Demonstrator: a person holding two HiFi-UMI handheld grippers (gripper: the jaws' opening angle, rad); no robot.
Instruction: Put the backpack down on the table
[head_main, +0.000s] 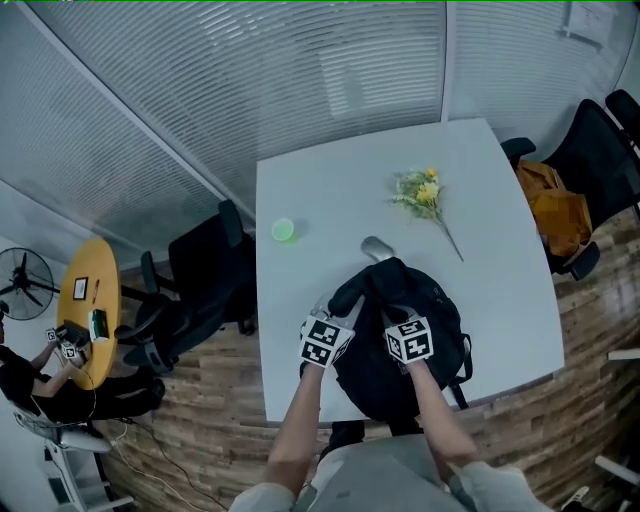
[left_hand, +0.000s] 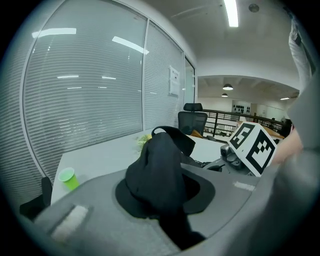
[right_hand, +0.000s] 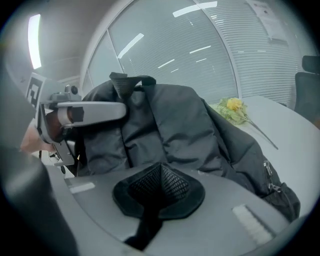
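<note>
Black backpack (head_main: 400, 330) lies at the table's (head_main: 330, 200) near edge, its long axis running away from that edge. The left gripper (left_hand: 160, 195) is clamped on its bunched top fabric, the right gripper (right_hand: 157, 200) on its mesh strap (right_hand: 161, 181), both equally near.

Office; blinded glass partitions (head_main: 250, 90); swivel chairs (head_main: 205, 268) (black).

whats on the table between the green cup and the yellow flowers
Nothing: in the head view the table is bare between the green cup and the flowers.
</note>
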